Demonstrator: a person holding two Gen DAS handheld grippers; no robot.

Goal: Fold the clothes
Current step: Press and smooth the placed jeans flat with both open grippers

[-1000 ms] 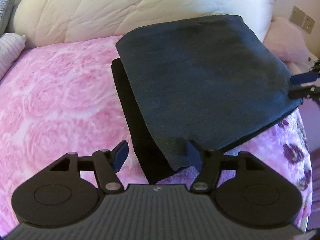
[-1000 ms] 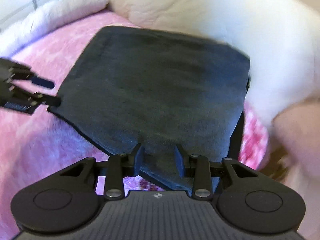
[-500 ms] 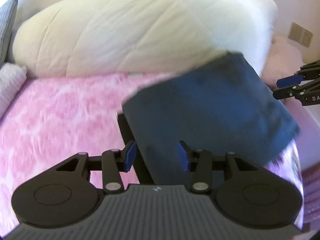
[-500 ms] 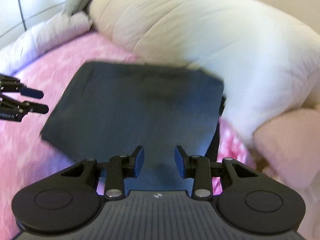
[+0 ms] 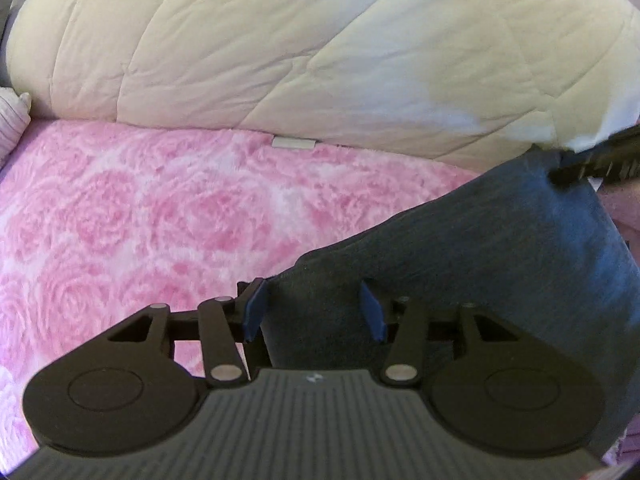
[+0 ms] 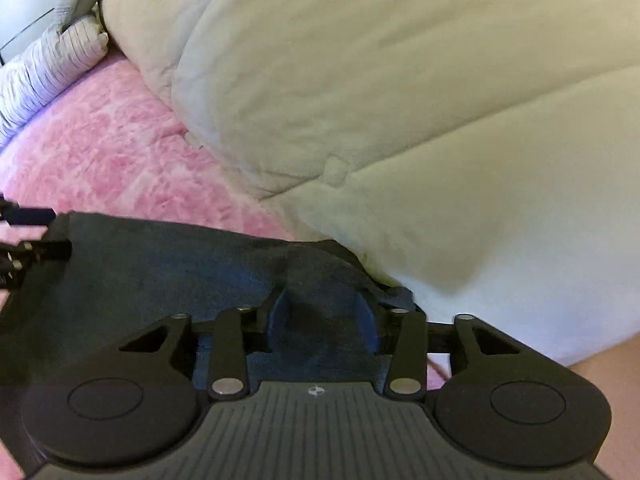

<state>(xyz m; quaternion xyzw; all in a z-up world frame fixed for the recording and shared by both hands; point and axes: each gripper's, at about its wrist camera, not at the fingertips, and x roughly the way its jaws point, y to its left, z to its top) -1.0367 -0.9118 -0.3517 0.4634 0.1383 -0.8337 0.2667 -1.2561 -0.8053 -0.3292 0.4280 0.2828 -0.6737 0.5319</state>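
The left gripper (image 5: 314, 308) hangs over a dark blue cloth (image 5: 500, 264), and its blue fingers (image 5: 254, 310) are opening with the cloth's edge between them. The cloth lies on a pink rose blanket (image 5: 140, 216). A big cream quilt (image 5: 280, 48) sits behind.
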